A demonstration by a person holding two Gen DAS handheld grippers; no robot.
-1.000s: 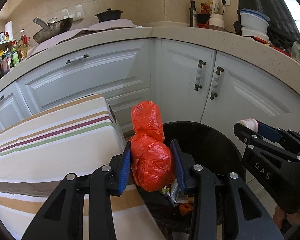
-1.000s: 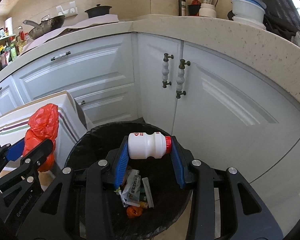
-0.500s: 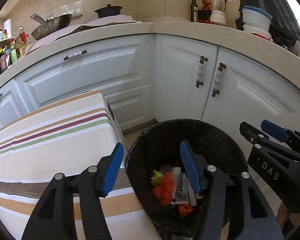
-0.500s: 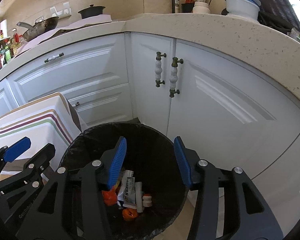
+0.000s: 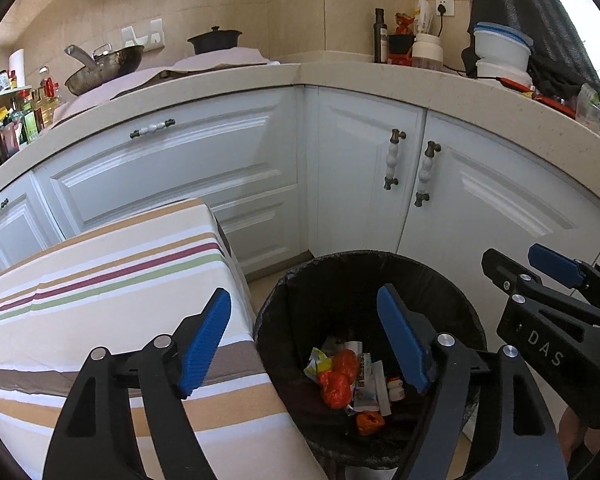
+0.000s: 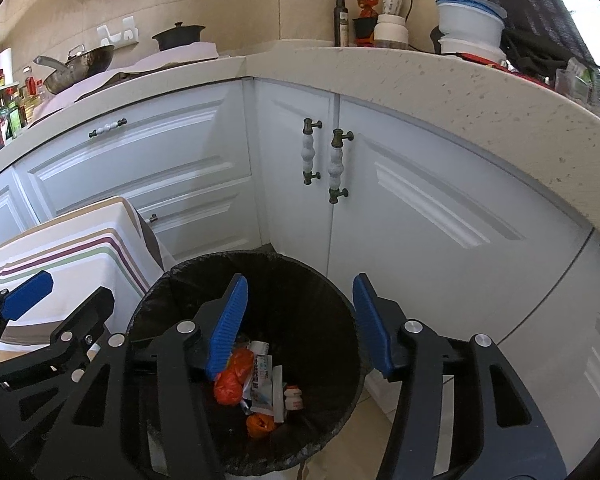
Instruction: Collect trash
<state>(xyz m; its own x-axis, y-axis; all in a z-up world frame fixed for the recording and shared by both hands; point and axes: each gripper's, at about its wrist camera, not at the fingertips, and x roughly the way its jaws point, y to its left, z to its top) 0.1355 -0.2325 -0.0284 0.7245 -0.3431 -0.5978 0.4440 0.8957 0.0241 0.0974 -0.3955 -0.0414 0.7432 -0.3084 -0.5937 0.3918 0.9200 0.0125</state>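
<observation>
Both grippers hover over a black-lined trash bin (image 5: 284,292). The left gripper (image 5: 304,340) and right gripper (image 6: 300,324) have just been opening, jaws wide and empty. The red bag (image 5: 336,380) and small white bottle (image 6: 293,397), upright, lie at the bin's bottom.

Both fisheye views look forward and downward along their own blue-padded fingers, close above the round black-lined trash bin (image 5: 364,264) (image 6: 260,264). The left view sits over the striped cloth-covered table (image 5: 100,300); the right sits further right, nearer the white cabinet doors (image 6: 440,216). Both share bin, table corner, cabinets and the speckled beige countertop (image 5: 260,76).
</observation>
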